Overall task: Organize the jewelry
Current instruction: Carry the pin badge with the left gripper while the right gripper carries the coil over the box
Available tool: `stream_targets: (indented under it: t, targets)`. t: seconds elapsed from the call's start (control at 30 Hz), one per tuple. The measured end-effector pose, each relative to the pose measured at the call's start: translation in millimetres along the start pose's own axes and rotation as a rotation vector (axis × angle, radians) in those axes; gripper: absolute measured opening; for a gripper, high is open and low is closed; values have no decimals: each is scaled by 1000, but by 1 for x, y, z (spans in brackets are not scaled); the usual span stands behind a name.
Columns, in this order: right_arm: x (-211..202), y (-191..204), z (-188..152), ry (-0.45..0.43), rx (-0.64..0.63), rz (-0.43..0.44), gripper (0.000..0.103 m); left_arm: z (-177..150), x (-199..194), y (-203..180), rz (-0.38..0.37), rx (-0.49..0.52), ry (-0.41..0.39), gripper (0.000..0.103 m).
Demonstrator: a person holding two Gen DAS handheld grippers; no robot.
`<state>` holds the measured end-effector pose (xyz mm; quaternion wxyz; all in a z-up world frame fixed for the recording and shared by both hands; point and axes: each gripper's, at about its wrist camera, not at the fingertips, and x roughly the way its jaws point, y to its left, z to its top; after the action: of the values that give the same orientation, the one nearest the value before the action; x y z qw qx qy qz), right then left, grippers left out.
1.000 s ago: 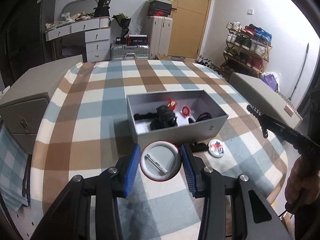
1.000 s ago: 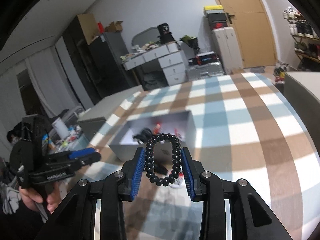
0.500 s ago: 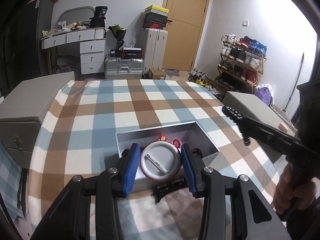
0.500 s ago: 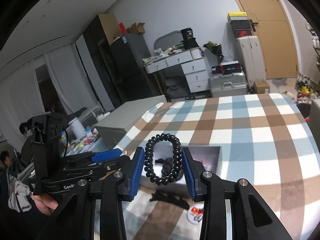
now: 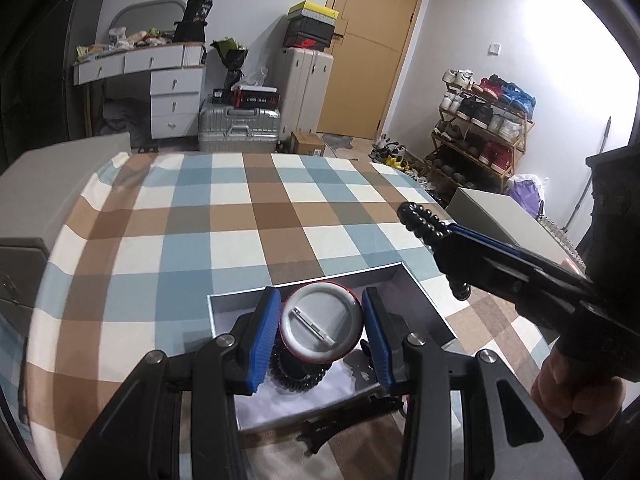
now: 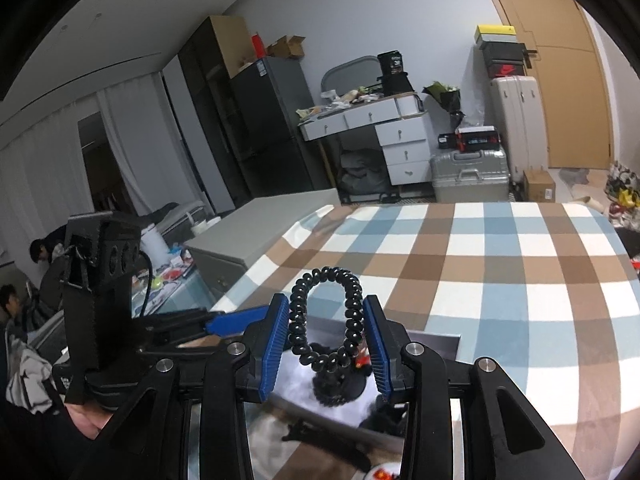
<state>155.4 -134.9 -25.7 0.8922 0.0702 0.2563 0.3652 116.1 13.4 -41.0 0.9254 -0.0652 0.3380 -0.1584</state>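
My left gripper (image 5: 320,332) is shut on a round pin badge (image 5: 322,326), its grey back and pin facing me, held above the open grey box (image 5: 430,304). Dark jewelry (image 5: 296,376) lies in the box under it. My right gripper (image 6: 326,340) is shut on a black beaded bracelet (image 6: 326,312), also held over the box (image 6: 434,344). In the left wrist view the right gripper (image 5: 424,222) reaches in from the right with the bracelet (image 5: 418,218). In the right wrist view the left gripper (image 6: 240,316) shows at the left.
The box stands on a table with a blue, brown and white checked cloth (image 5: 248,220). A black hair clip (image 5: 340,424) lies on the cloth in front of the box. A second badge (image 6: 384,472) lies near it. A grey cabinet (image 5: 24,216) stands left of the table.
Both grippers have moved forward and now hang over the box with their items. The right gripper has drawn closer to the left one.
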Motion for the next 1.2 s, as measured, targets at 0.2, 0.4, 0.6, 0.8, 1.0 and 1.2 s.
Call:
stream_targets:
  t: [0.2,0.4,0.6,0.8,1.0,1.2]
  targets:
    - [19,-11,-9,45,11,5,37,0,9,3,6,-9,10,36]
    - [25,-23,-18,64,43,5,37,-5,16,4,5,-21,38,36]
    - [33,-33,-26,92,70,3,37,-5,21,5,2,-24,50,36]
    - [33,-31,-26,95,63,3,37,-4,26,5,-2,-21,60,36]
    - [36,-27,-25,104,44,4,37,-5,28,6,-6,-21,66,36]
    - [38,-29,-25,104,55,-6,43,-4,28,6,-17,-18,60,36]
